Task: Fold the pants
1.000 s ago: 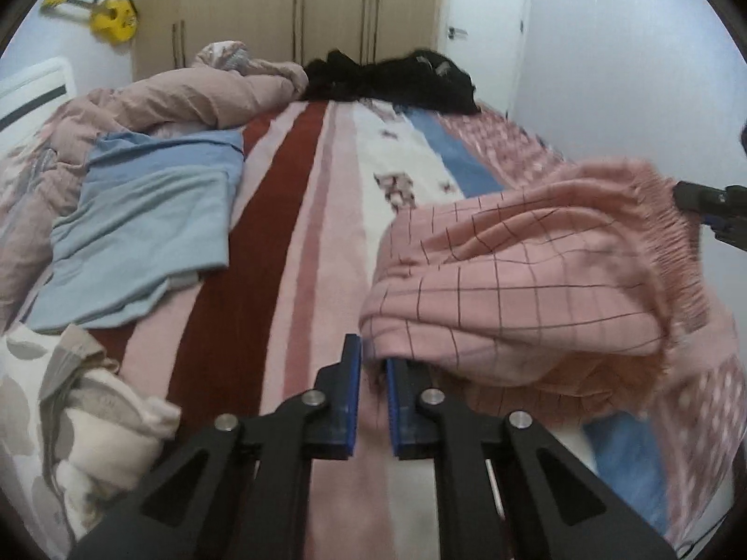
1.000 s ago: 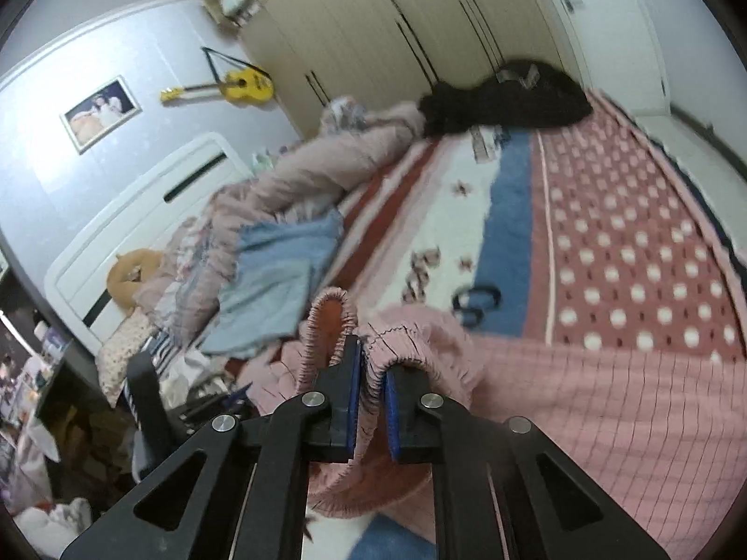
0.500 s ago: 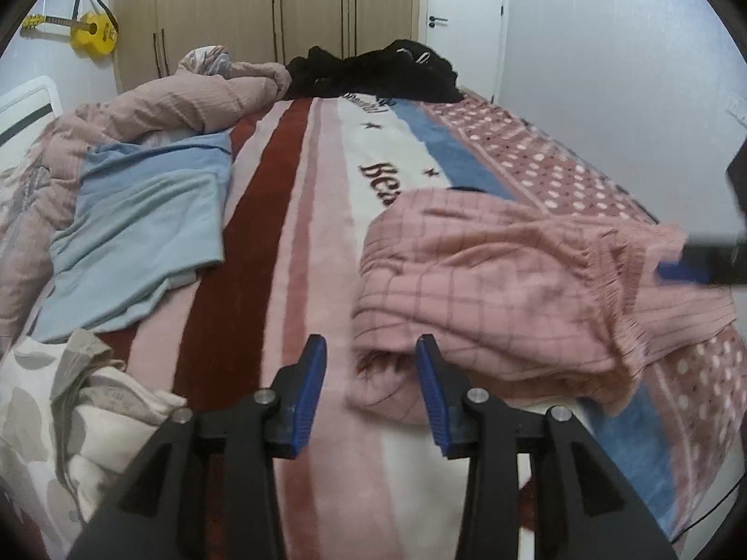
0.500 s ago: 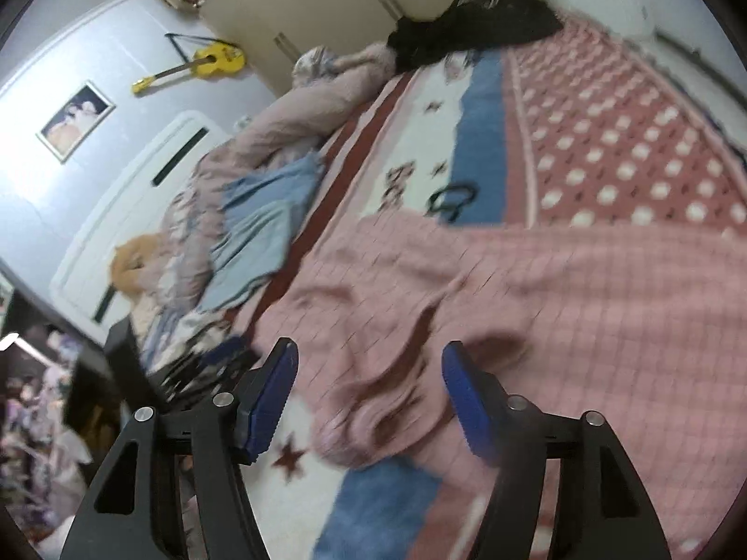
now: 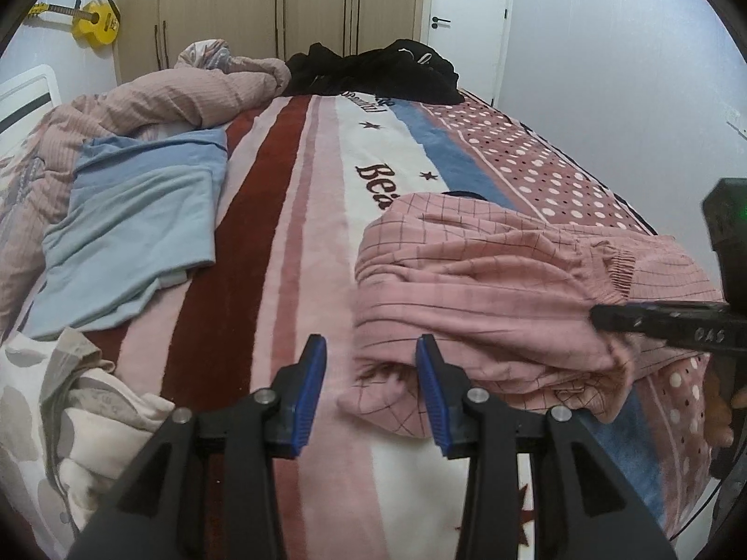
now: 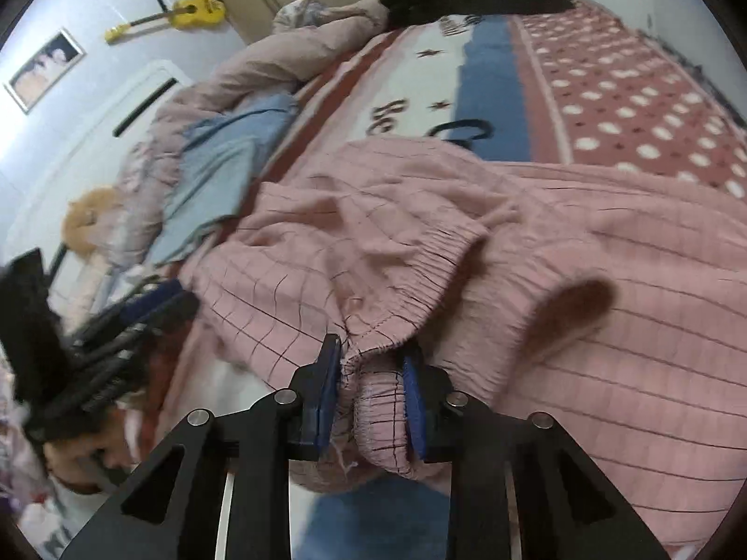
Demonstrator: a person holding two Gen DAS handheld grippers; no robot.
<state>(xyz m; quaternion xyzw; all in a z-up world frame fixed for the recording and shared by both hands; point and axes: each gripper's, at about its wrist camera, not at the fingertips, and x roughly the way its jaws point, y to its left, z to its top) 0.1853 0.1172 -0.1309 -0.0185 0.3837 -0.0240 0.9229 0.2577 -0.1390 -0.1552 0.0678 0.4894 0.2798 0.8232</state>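
The pink checked pants (image 5: pixel 495 298) lie bunched on the striped bed blanket (image 5: pixel 299 214), folded over with the elastic waistband on top. My left gripper (image 5: pixel 371 389) is open, its jaws straddling the near left corner of the pants without holding it. My right gripper (image 6: pixel 371 394) is partly open with the gathered waistband (image 6: pixel 420 256) of the pants (image 6: pixel 583 308) lying loosely between its blue pads (image 6: pixel 327 392). The right gripper also shows in the left wrist view (image 5: pixel 663 322), at the right edge of the pants.
A light blue garment (image 5: pixel 135 224) lies left on the bed. A pink quilt (image 5: pixel 163 98) and black clothes (image 5: pixel 373 70) are at the far end. A patterned cloth (image 5: pixel 60 401) sits near left. Wardrobe and door stand behind. A yellow guitar (image 5: pixel 95 23) hangs on the wall.
Both grippers opened and let go of the pants, which dropped onto the bed folded over. The right gripper then moved in around the waistband, its jaws narrowing.
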